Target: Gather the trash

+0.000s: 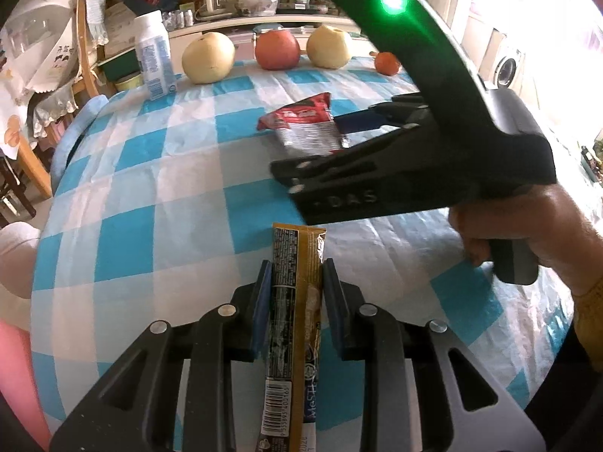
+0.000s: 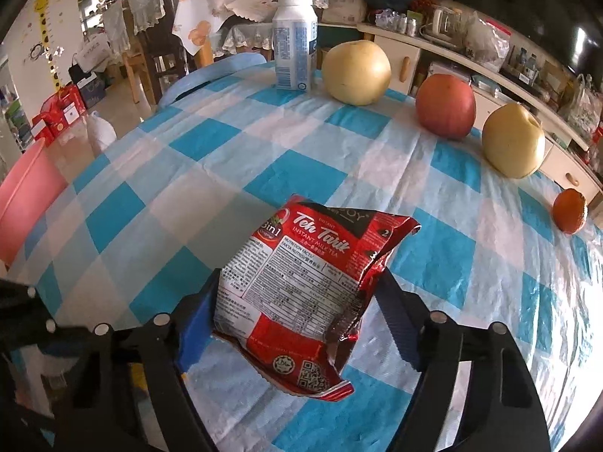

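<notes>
A long gold and black sachet wrapper [image 1: 296,301] sits between the blue pads of my left gripper [image 1: 297,263], which is shut on it over the checked tablecloth [image 1: 150,226]. Further out, a crumpled red Teh Tarik packet [image 2: 301,278] lies in my right gripper [image 2: 300,275]. Both of that gripper's fingers touch the packet's sides, and the packet bulges upward between them. In the left wrist view the right gripper [image 1: 305,146] reaches in from the right, held by a person's hand [image 1: 527,226], with the red packet [image 1: 305,124] in its jaws.
Along the table's far edge stand a white bottle [image 2: 296,45], two yellow pears [image 2: 356,73] [image 2: 514,141], a red apple [image 2: 444,107] and a small orange fruit [image 2: 569,211]. A pink bin [image 2: 26,203] stands off the table's left side. Chairs and a cluttered sideboard lie beyond.
</notes>
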The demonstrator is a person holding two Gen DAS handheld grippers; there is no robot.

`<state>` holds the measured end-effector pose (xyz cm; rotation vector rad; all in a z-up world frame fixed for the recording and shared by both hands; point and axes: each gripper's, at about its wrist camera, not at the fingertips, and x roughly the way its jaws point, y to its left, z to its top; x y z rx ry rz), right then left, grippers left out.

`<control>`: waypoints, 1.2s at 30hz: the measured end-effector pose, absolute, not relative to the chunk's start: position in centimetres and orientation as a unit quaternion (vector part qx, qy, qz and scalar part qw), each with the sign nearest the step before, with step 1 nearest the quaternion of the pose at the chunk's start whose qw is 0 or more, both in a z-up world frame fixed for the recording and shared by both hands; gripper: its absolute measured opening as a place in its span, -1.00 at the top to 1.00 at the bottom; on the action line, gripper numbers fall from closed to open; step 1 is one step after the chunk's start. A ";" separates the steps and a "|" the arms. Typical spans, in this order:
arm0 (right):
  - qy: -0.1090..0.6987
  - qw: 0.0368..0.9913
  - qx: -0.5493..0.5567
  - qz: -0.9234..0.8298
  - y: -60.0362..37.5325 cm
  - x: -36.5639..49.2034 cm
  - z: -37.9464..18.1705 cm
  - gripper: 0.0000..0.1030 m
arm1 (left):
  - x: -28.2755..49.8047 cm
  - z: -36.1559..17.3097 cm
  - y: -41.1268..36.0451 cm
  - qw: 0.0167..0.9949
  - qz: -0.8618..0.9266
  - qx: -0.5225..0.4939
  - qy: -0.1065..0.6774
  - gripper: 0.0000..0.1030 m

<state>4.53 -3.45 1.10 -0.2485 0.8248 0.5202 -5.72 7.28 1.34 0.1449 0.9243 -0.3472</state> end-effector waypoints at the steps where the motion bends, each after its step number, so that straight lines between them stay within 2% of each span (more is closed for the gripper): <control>1: 0.393 0.876 -0.120 0.251 -3.5 4.4 1.2 -0.35 | -5.7 1.3 7.3 0.879 -0.165 0.074 0.442 0.41; 2: 0.389 0.878 -0.123 0.251 -3.5 4.2 1.2 -0.25 | -5.8 1.3 7.2 0.879 -0.164 0.080 0.440 0.40; 4: 0.387 0.878 -0.127 0.250 -3.6 4.0 1.3 -0.22 | -6.0 1.2 6.9 0.880 -0.164 0.097 0.435 0.31; 5: 0.387 0.879 -0.126 0.251 -3.6 3.9 1.3 -0.22 | -5.9 1.1 6.9 0.882 -0.158 0.102 0.432 0.21; 6: 0.386 0.879 -0.125 0.250 -3.7 3.9 1.3 -0.21 | -5.8 1.1 6.9 0.884 -0.148 0.107 0.429 -0.02; 7: 0.386 0.879 -0.124 0.250 -3.8 3.8 1.3 -0.20 | -5.8 1.0 7.0 0.886 -0.140 0.112 0.427 -0.13; 11: 0.386 0.881 -0.110 0.249 -4.3 3.7 1.5 -0.16 | -5.3 1.0 7.4 0.885 -0.142 0.088 0.435 -0.13; 14: 0.387 0.883 -0.092 0.250 -4.7 3.5 1.6 -0.15 | -5.4 1.0 7.3 0.885 -0.143 0.083 0.434 -0.08; 20: 0.391 0.882 -0.052 0.258 -5.5 2.9 1.8 -0.15 | -4.8 1.3 8.6 0.889 -0.133 0.035 0.436 0.42; 36: 0.365 0.891 0.006 0.271 -6.8 -0.4 4.4 -0.15 | -4.2 2.0 12.4 0.878 -0.164 -0.117 0.434 0.48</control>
